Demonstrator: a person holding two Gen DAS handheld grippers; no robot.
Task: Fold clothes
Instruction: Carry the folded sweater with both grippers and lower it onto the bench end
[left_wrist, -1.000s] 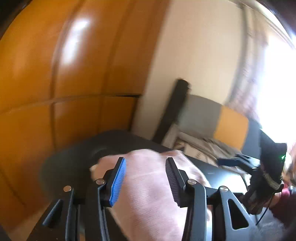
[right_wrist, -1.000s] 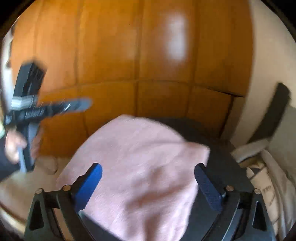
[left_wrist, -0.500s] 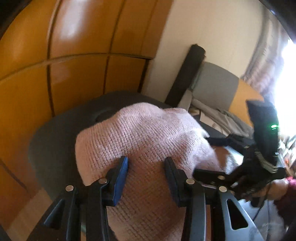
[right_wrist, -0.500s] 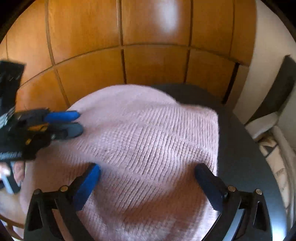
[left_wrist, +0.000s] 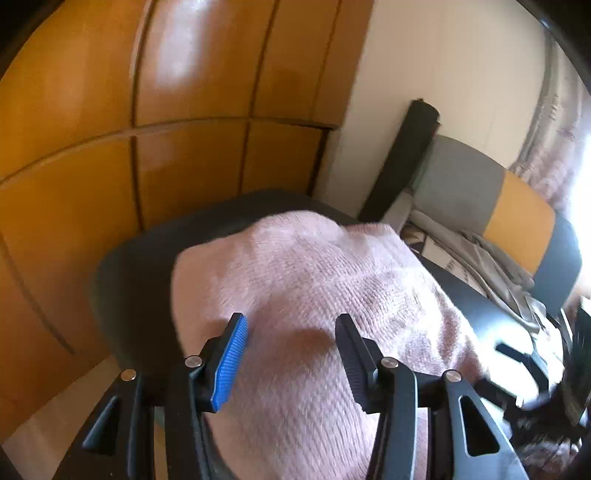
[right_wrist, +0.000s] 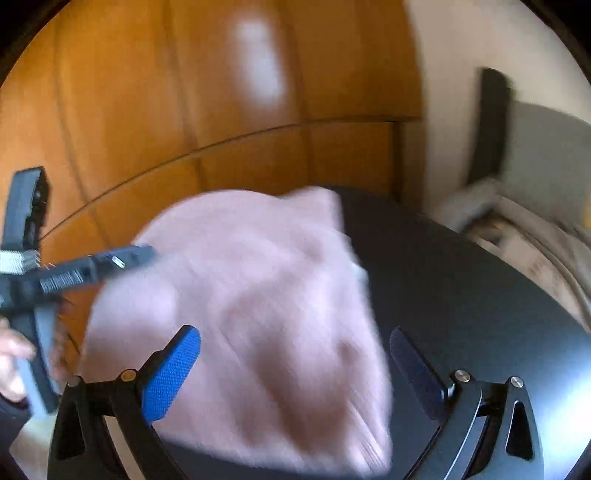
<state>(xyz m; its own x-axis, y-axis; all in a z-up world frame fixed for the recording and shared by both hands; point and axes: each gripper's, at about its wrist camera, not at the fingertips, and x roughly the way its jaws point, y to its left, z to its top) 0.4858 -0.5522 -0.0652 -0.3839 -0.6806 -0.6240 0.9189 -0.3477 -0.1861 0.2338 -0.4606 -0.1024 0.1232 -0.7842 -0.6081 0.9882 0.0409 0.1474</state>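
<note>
A pink knit sweater (left_wrist: 314, 295) lies bunched on the dark round table (right_wrist: 461, 280) (blurred in the right view); my left gripper (left_wrist: 291, 354) and right gripper (right_wrist: 295, 369) hover over it, jaws released.

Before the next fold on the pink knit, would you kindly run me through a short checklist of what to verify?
1. Pink knit lies on the dark round table: ok.
2. Left gripper open, nothing clamped: ok.
3. Right gripper open, above the knit: ok.
4. Knit flat: not ok, bumps show.
5. Near edge within the table rim: cannot tell, hidden behind the grippers.
6. Right wrist view sharp enough to aim: not ok, blurred.
</note>
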